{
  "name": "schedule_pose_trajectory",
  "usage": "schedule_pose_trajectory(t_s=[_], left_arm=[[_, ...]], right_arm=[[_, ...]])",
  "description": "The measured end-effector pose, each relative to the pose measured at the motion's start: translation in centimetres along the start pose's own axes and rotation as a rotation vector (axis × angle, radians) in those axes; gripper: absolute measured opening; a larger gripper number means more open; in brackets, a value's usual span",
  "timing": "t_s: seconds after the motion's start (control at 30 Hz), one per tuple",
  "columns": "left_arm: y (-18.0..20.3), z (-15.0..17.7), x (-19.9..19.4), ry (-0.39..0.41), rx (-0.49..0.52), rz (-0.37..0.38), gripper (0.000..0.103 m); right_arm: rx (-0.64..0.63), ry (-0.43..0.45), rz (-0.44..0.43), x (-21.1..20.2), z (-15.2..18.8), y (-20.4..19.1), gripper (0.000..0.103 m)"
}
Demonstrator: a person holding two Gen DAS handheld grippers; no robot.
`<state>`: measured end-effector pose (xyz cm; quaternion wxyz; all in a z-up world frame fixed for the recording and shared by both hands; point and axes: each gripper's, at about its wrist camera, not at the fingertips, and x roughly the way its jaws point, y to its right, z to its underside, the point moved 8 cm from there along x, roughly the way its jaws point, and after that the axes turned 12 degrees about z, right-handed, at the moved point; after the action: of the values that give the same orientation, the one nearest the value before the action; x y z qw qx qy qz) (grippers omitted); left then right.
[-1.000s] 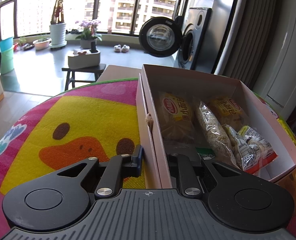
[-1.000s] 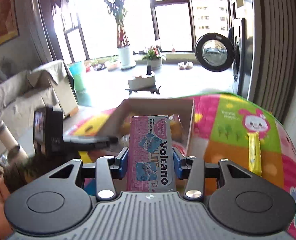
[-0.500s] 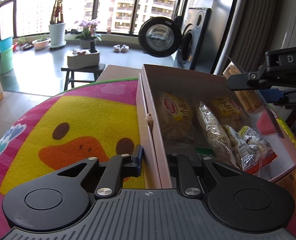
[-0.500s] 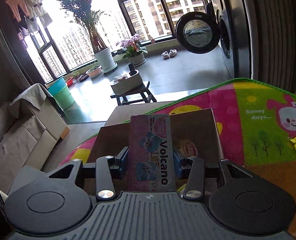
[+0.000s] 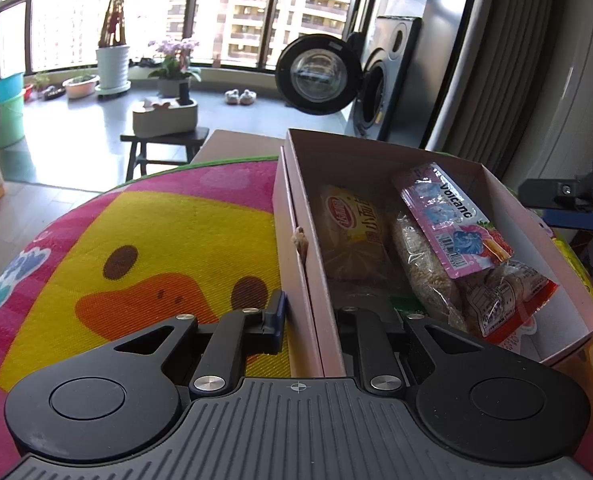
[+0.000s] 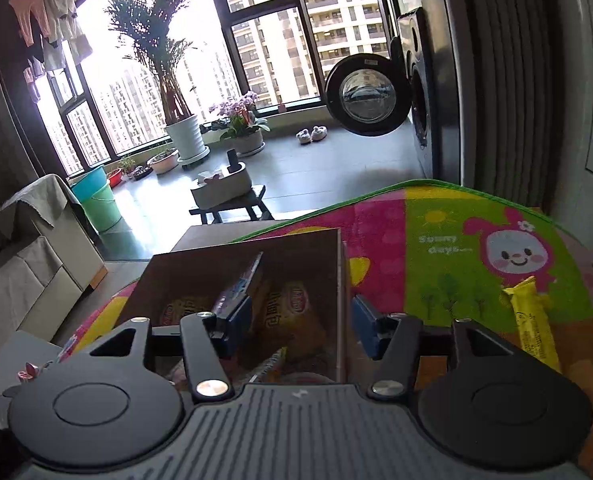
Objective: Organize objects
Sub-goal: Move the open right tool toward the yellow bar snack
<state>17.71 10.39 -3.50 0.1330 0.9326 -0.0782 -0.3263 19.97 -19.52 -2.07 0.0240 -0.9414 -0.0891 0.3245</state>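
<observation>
— That pink Volcano wafer pack [image 5: 450,220] lies tilted on the other snack bags in the cardboard box [image 5: 536,248]. Next is the yellow snack bar [image 6: 532,328] out on the play mat [image 6: 448,248], I'd guess

— Light, crinkly, probably brittle inside; I'd pinch it gently across the middle

— Right tongs [image 6: 301,322] gape wide and empty over the box; left tongs [image 5: 310,316] pinch its near wall

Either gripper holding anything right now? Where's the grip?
Left gripper is clamped on the near end of the box's side wall. Right gripper is open and empty; the pink packet lies in the box.
</observation>
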Motion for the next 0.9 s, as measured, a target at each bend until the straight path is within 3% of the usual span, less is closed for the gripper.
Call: schedule_pose_trajectory(t_s=[0.17,0.37,0.5,0.8,0.9], left_arm=[[-0.1,0.0,0.0,0.001,-0.001,0.000,0.018],[-0.2,0.1,-0.1,0.007,-0.010,-0.002,0.018],[-0.3,0.1,-0.1,0.003,-0.004,-0.006,0.017],[-0.1,0.2,-0.2,-0.003,0.012,-0.014,0.017],[0.0,0.1,0.0,-0.003,0.012,-0.014,0.017]], right_arm=[[-0.034,0.069,0.204,-1.9,1.4,6.9,0.060],[0.024,-0.016,0.348,-0.6,4.1,14.3,0.060],[0.019,-0.039,0.372,1.0,5.0,15.2,0.060],[-0.023,-0.071,0.347,5.4,4.3,13.0,0.059],[-0.050,-0.081,0.341,5.6,4.1,12.2,0.041]])
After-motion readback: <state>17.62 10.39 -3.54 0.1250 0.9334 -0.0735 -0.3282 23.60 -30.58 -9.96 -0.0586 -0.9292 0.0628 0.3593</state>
